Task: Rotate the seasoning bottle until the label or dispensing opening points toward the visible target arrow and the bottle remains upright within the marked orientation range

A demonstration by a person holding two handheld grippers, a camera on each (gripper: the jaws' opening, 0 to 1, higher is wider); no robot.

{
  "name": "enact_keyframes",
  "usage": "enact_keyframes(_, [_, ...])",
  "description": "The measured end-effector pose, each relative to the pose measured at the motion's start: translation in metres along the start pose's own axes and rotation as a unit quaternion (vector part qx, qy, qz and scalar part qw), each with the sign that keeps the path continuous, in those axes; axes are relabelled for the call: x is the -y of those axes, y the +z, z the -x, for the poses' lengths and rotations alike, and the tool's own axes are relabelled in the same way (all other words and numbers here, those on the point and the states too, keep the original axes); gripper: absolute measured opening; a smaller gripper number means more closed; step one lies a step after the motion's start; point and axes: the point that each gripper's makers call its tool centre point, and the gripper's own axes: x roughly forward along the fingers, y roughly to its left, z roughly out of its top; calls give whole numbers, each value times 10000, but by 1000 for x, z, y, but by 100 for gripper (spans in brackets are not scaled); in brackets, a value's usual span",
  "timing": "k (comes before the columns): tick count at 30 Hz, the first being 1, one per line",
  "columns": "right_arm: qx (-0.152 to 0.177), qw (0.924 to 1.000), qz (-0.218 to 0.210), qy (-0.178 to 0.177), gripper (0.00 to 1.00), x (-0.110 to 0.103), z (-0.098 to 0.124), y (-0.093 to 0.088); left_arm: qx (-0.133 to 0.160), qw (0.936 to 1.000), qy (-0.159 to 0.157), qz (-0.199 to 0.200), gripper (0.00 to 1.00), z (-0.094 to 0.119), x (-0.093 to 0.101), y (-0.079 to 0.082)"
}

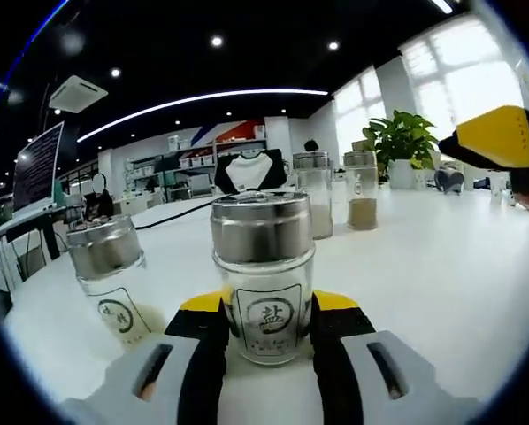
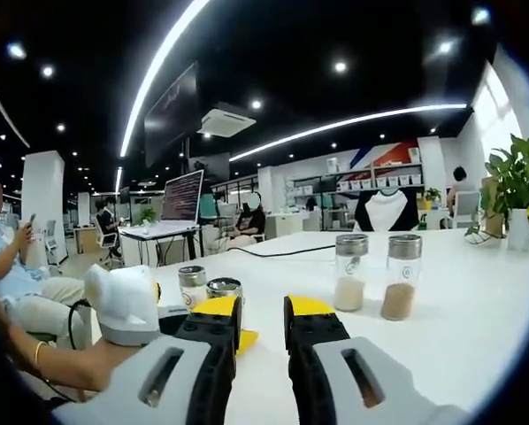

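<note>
In the left gripper view we see our left gripper low in the middle of the frame, its jaws pinching the seasoning bottle, which stands upright on the white table with its round label facing us. A second bottle stands to the lower left, and two more jars sit farther back near a potted plant. In the right gripper view our right gripper rises at bottom centre, its jaws spread with nothing between them.
</note>
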Motion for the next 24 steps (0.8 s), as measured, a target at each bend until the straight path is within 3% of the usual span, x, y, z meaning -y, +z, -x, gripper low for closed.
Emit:
enact_keyframes(15, [262, 9993, -89, -247, 17, 14, 9, 9, -22, 9999, 60, -154, 40, 2, 0, 0])
enact_keyframes(17, [261, 9993, -88, -255, 16, 17, 9, 10, 66, 10000, 26, -64, 41, 4, 0, 3])
enact_keyframes(24, [361, 9986, -70, -383, 16, 21, 14, 15, 325, 9985, 189, -388, 42, 11, -1, 15])
